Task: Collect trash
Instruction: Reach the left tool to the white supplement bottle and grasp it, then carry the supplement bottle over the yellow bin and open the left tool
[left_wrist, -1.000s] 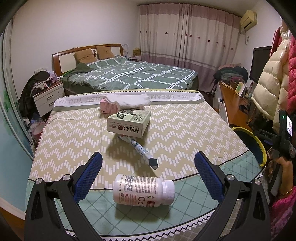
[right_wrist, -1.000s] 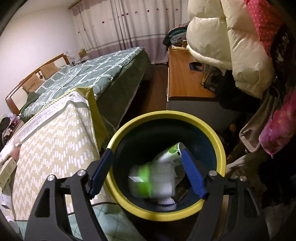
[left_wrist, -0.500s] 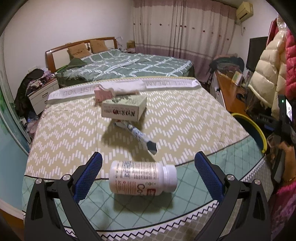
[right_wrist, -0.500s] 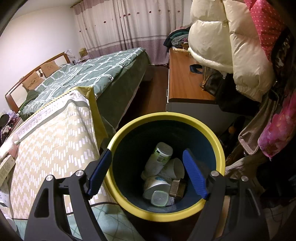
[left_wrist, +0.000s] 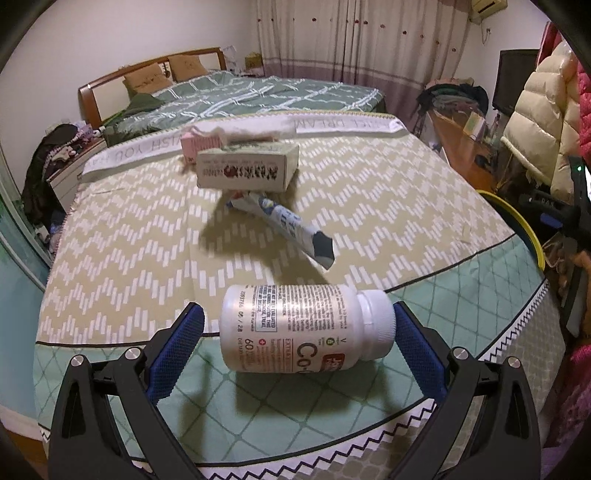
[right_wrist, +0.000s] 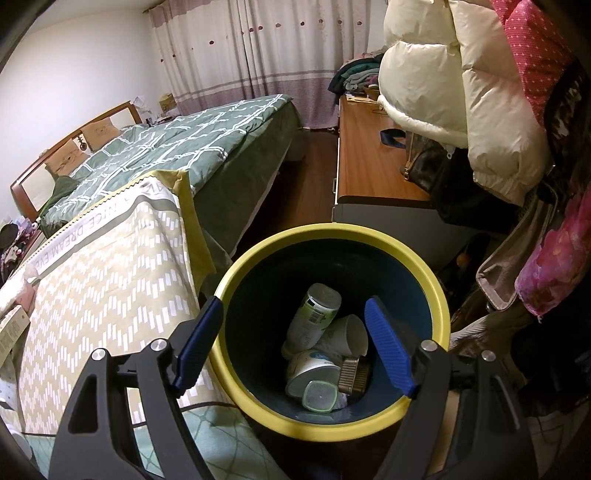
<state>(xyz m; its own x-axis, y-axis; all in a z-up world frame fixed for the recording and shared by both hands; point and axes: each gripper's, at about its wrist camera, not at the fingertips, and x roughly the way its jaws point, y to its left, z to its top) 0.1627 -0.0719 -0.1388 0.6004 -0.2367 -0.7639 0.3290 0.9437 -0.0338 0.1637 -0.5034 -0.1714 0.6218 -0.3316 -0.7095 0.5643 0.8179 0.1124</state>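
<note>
Readable print on the bottle and the table cover

The white pill bottle, lying near the cover's front edge, shows "05 / 28", "60" and large "Co". The cover's far border band reads "WISH YOU" and "DREAM"; the right wrist view shows "NICE DREAM" along it.

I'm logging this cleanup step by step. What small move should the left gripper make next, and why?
Probably close the left gripper on the white pill bottle. The bottle lies on its side on the bedspread, right between the open blue fingers, cap toward the right finger, so it looks framed for a grasp. The right gripper hangs open and empty over the yellow-rimmed bin.
</note>
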